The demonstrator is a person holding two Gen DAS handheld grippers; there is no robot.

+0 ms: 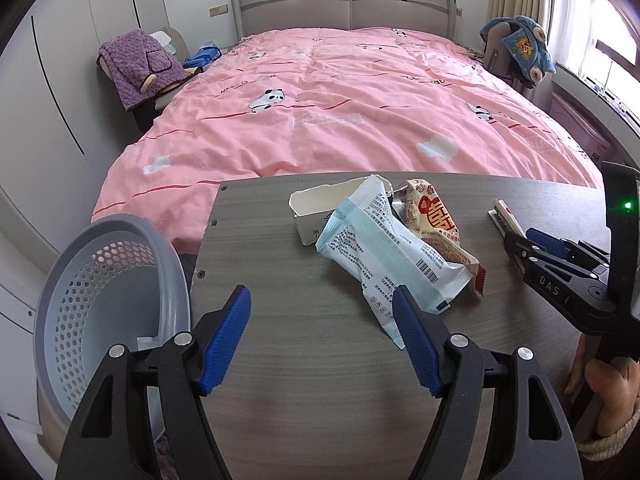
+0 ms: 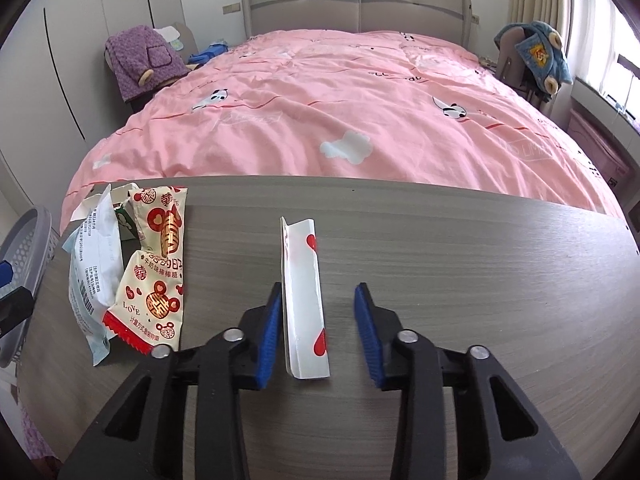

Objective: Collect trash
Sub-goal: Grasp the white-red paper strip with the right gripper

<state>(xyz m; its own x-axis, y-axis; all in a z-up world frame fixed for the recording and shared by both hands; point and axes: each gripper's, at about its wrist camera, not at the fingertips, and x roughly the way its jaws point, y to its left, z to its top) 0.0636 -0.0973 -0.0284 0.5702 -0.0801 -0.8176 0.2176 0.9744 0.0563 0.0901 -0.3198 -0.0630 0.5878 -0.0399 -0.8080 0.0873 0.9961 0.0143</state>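
Your right claw is spread wide, low over the grey wood-grain table, and the white folded card with red hearts lies between its blue pads. The card's long axis runs straight ahead of the claw, its near end down between the pads and its far end pointing toward the pink bed. It sits closer to the left pad, touching or nearly so, with open table between it and the right pad.

Off to that claw's left lie the red-and-cream candy wrapper and the pale blue-and-white packet, side by side with the wrapper overlapping the packet, both running roughly parallel to the card.

Your left claw is also spread, gripping nothing. Ahead of it and a little right, the pale blue-and-white packet lies on a diagonal, its near end reaching down beside the right pad and its far end pointing away to the left. Beyond it is the open white carton, lying crosswise, and the candy wrapper shows from under the packet on its right. The grey perforated basket stands off the table's edge at the claw's left. Far to its right the other claw holds its place over the heart card
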